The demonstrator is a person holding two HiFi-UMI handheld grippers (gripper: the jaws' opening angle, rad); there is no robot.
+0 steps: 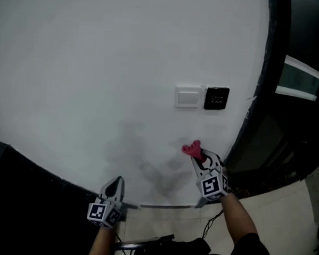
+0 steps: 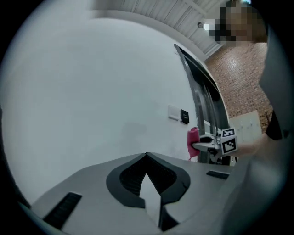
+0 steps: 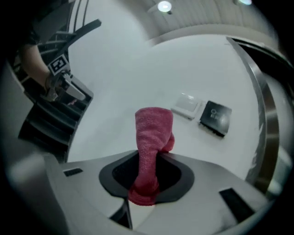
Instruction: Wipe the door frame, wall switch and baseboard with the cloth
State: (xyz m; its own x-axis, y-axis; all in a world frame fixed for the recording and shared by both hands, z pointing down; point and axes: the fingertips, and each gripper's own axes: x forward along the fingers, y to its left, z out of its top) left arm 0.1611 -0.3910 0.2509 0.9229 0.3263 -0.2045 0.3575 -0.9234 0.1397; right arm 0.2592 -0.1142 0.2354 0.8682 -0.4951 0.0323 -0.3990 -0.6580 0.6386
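Clamped in the jaws of the right gripper: a pink-red terry cloth, rolled into a thick wad. Stands up out of the dark pads and bulges past the fingertips, with a short end poking out behind them. Points at the white wall and hangs close before it; cannot tell whether it touches. Sits below the white wall switch, well apart from it. Just beside the switch, on its right, a black exit-button plate. Below the cloth, faint grey smudges across the paint. Further right, the dark door frame, running up the wall's edge, with a bright metal strip along it in the right gripper view. At the foot of the wall, a thin grey baseboard, then pale floor tiles and a black cable. Lower left, the left gripper, held near the wall's foot and well apart from the cloth. Jaws drawn together at the tips with nothing between them, only a thin sliver of light behind the pads. Both held by bare forearms rising from the bottom edge, each with a marker cube just above the hand.
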